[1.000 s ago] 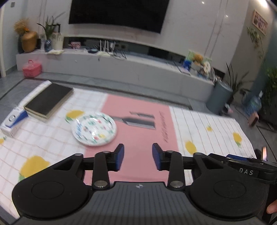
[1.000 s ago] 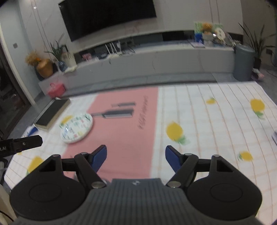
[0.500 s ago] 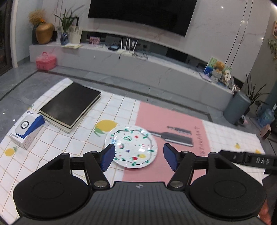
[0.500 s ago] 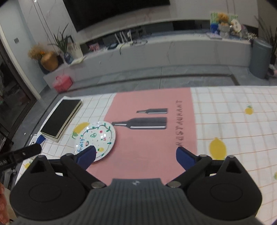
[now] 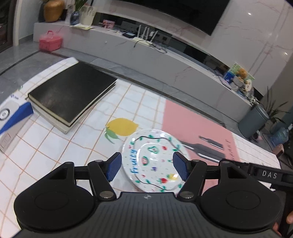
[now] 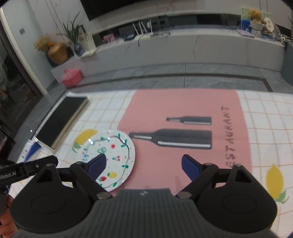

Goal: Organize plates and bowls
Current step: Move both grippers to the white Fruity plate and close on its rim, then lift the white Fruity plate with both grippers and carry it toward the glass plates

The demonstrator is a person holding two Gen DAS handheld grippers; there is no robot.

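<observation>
While the white round plate (image 5: 153, 163) with painted fruits and the blue word "Fruity" lay flat at the border of the pink "RESTAURANT" mat (image 6: 185, 102), both tongs hovered above it, closing slowly with nothing pressed between them. The left tongs (image 5: 146, 167) framed it; the right tongs (image 6: 144, 165) had free mat below. A black book (image 5: 73, 93) lay well apart on the tabletop (image 5: 45, 146).

Pale marble-veined wall (image 5: 256, 36) carries a dark television screen (image 5: 192, 12) at 12 o'clock. A long grey low cabinet (image 6: 183, 47) runs beneath it. Grey tiled floor (image 6: 164, 80). Brass-coloured vase (image 6: 57, 52) at 10 o'clock; grey bin (image 5: 253, 119) at 2 o'clock. Ceiling lights glint on the wall.
</observation>
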